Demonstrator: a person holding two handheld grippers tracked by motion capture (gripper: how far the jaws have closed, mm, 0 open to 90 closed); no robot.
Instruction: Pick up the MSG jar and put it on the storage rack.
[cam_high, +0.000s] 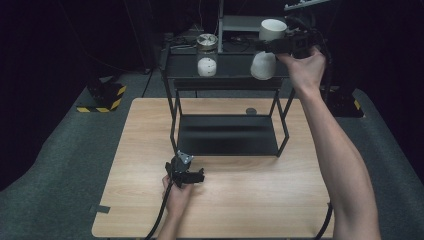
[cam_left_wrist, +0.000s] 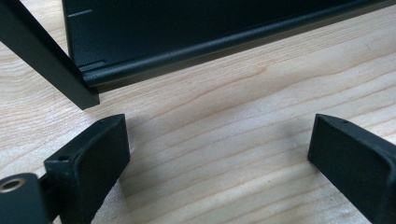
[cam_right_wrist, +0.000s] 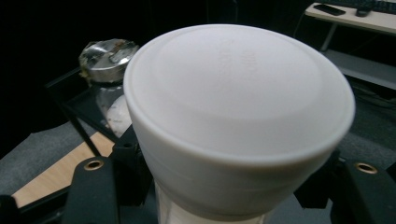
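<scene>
Right gripper (cam_high: 274, 46): raised over the right end of the black rack's (cam_high: 225, 80) top shelf; jaws clamped on the white cup (cam_high: 273, 29), which is held upside down with its flat base uppermost
White cup: clear of the shelf, above a second white cup (cam_high: 263, 65) that stands inverted on it
Glass jar (cam_high: 207, 54): metal lid on, upright on the shelf, left of both cups
Left gripper (cam_high: 196, 176): low over the wooden table (cam_high: 145, 165) just in front of the rack's lower shelf; jaws spread wide, bare wood between them
</scene>
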